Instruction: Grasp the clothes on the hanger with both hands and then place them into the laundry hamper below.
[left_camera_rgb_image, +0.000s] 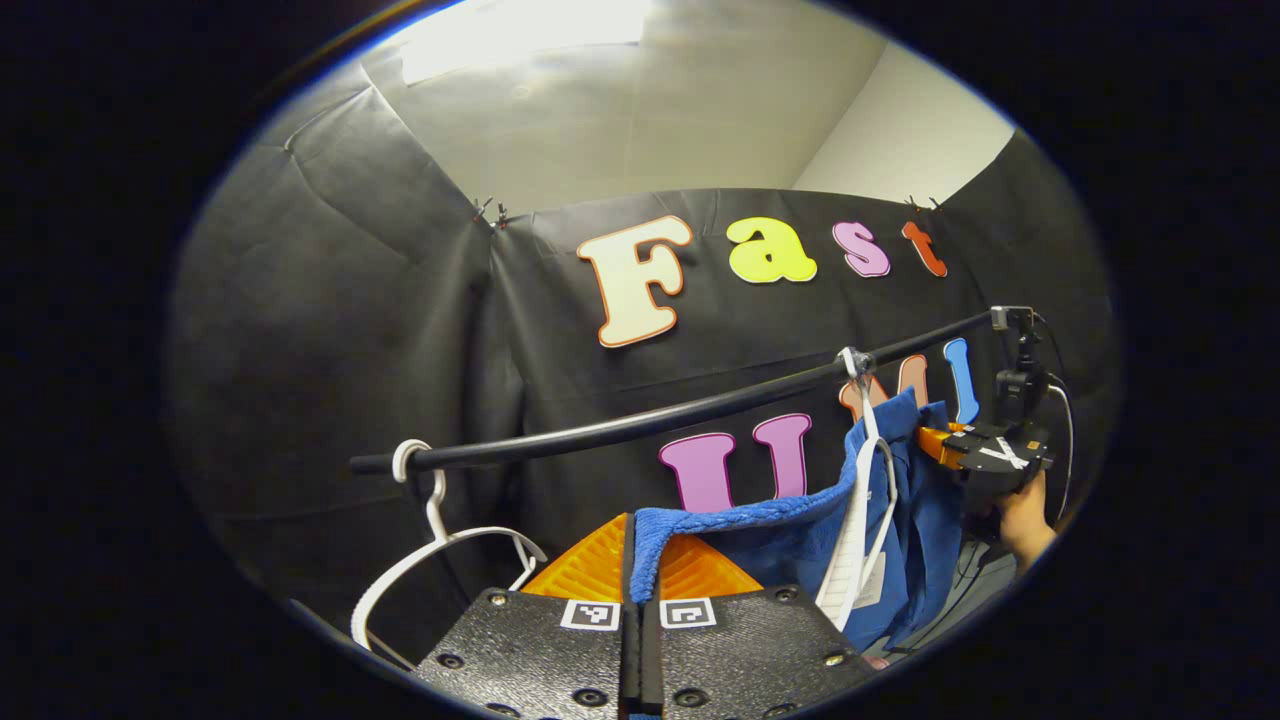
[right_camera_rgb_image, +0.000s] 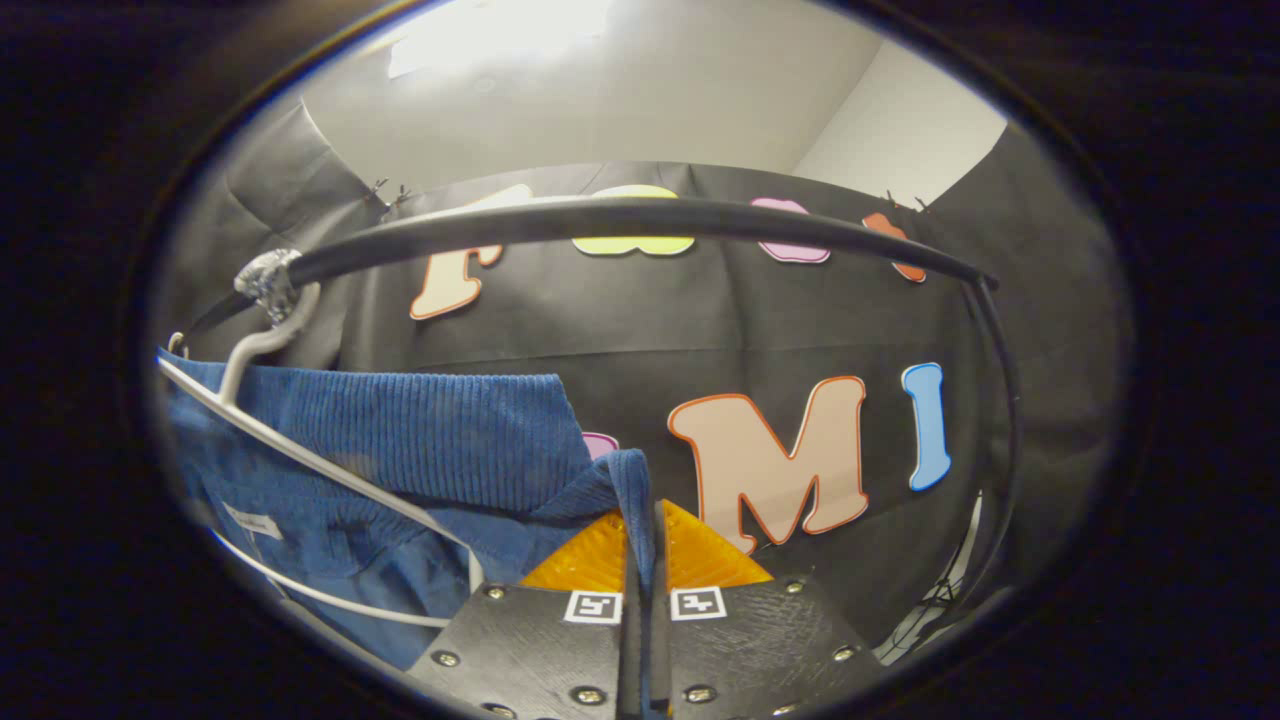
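Both grippers have hold of the blue garment (left_camera_rgb_image: 800, 520), so the two-handed grasp looks done. What is left, judging from these views, is to slide it off the white hanger (left_camera_rgb_image: 862, 520) and lower it into the hamper below.

In the left gripper view, the left gripper (left_camera_rgb_image: 638, 560) sits at 6 o'clock with its fingers closed narrow on a fuzzy edge of the cloth, which runs from there toward 3 o'clock. There the other gripper (left_camera_rgb_image: 985, 455), held by a hand (left_camera_rgb_image: 1022, 520), meets the far side of the cloth.

In the right gripper view, the right gripper (right_camera_rgb_image: 645, 555) at 6 o'clock pinches a fold of the ribbed blue fabric (right_camera_rgb_image: 440, 440) between nearly shut fingers.

The garment is on its hanger, hooked over the black rail (right_camera_rgb_image: 620, 215) at about 10 o'clock in that view. Its long axis seems to hang downward from the rail, collar end uppermost, with its upper edge stretched between the two grips.

A second, empty hanger (left_camera_rgb_image: 430, 540) hangs on the rail (left_camera_rgb_image: 640, 425) at 8 o'clock in the left gripper view.
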